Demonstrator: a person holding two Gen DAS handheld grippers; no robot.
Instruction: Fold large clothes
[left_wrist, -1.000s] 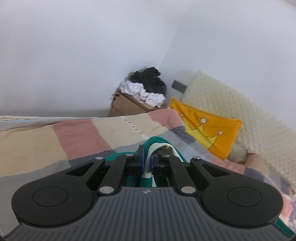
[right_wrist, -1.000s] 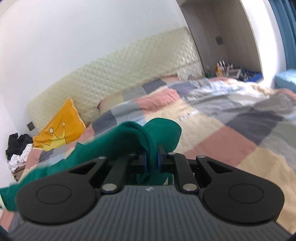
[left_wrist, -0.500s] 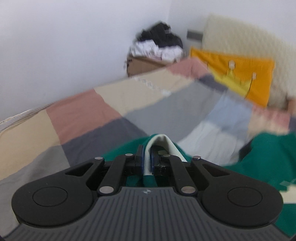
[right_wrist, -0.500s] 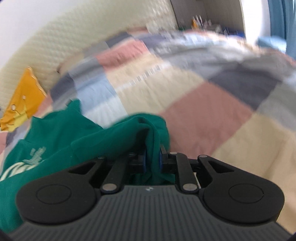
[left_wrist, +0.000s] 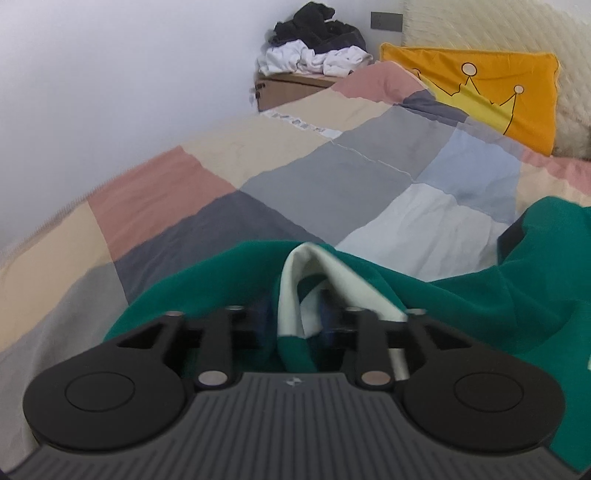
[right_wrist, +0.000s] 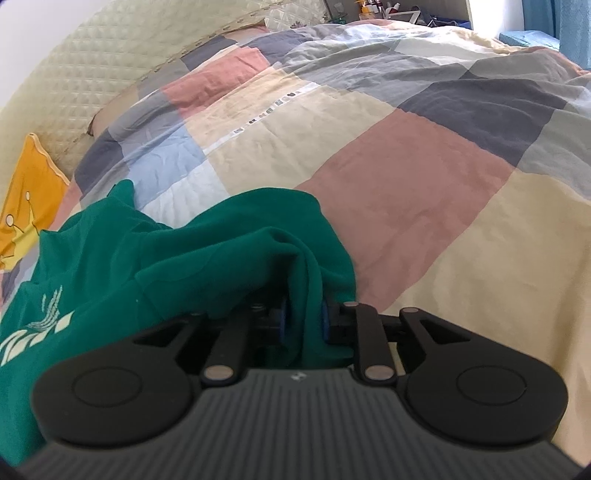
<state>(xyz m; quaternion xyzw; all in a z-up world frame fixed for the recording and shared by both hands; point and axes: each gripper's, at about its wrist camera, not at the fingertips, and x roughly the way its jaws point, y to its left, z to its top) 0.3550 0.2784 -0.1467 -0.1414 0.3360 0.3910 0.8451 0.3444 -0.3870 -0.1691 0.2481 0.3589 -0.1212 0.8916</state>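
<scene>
A green garment (left_wrist: 461, 295) with a cream-white trim (left_wrist: 295, 280) is spread in loose folds over a patchwork quilt (left_wrist: 332, 177) on the bed. In the left wrist view, the left gripper (left_wrist: 295, 317) is pointed down at the cloth; its jaws are opening, and the white-trimmed fold is seen standing up between them, nearer the jaw at 9 o'clock, with a clear gap toward the jaw at 3 o'clock, so the cloth is not pressed. The rest of the garment is draped away toward 3 o'clock. In the right wrist view, the right gripper (right_wrist: 303, 321) is likewise aimed down at the bed; its jaws are opening, and a ridge of green cloth (right_wrist: 306, 295) is seen rising between the blue pads (right_wrist: 324, 321). Whether the pads touch the ridge cannot be told for certain, though a narrow space seems to show at either side. From there the garment is bunched toward 9 o'clock, where a pale printed emblem (right_wrist: 33, 332) is visible on it. A yellow cushion (left_wrist: 498, 92) with a crown drawing is propped at 1 o'clock in the left view against a quilted headboard (right_wrist: 92, 66). A heap of dark and white laundry (left_wrist: 314, 48) is piled on a cardboard box (left_wrist: 284, 85) at 12 o'clock beside the bed.
</scene>
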